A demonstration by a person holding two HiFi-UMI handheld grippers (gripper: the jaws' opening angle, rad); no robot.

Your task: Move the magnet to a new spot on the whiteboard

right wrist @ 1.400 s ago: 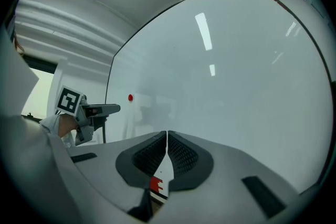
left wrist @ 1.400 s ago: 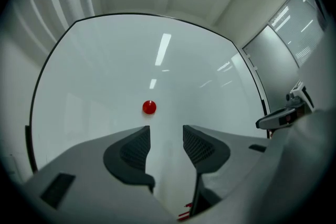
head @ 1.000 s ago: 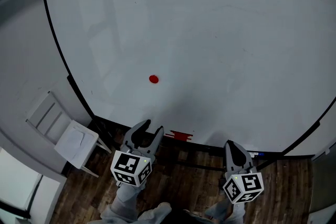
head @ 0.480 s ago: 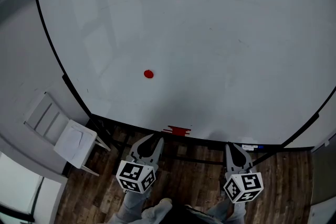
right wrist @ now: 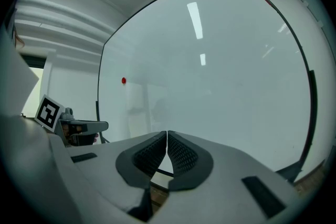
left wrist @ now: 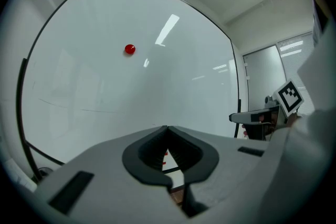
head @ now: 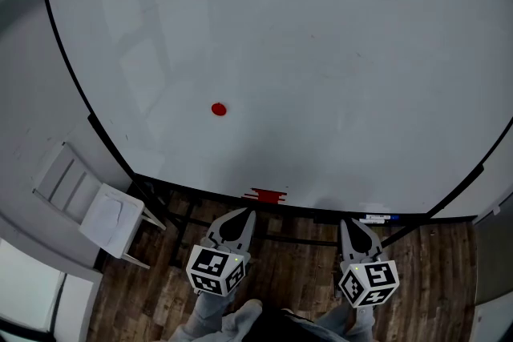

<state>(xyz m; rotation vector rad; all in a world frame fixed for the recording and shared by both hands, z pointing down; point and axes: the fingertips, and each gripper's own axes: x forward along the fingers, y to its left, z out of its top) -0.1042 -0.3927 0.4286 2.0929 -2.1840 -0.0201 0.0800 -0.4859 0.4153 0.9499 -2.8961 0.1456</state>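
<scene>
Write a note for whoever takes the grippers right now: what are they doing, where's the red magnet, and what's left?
Left gripper: shut, its jaws have just closed with nothing between them; low, below the whiteboard.
Right gripper: shut, empty, low beside it.
Magnet: stuck on the whiteboard's lower left part, away from both grippers.
Done: can't tell whether it was moved already.
Left: if not, grab the magnet and stick it on another spot.

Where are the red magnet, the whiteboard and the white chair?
red magnet point(head: 218, 109), head view, its centre.
whiteboard point(head: 337, 76), head view, bare white surface.
white chair point(head: 112, 216), head view, its seat.
</scene>
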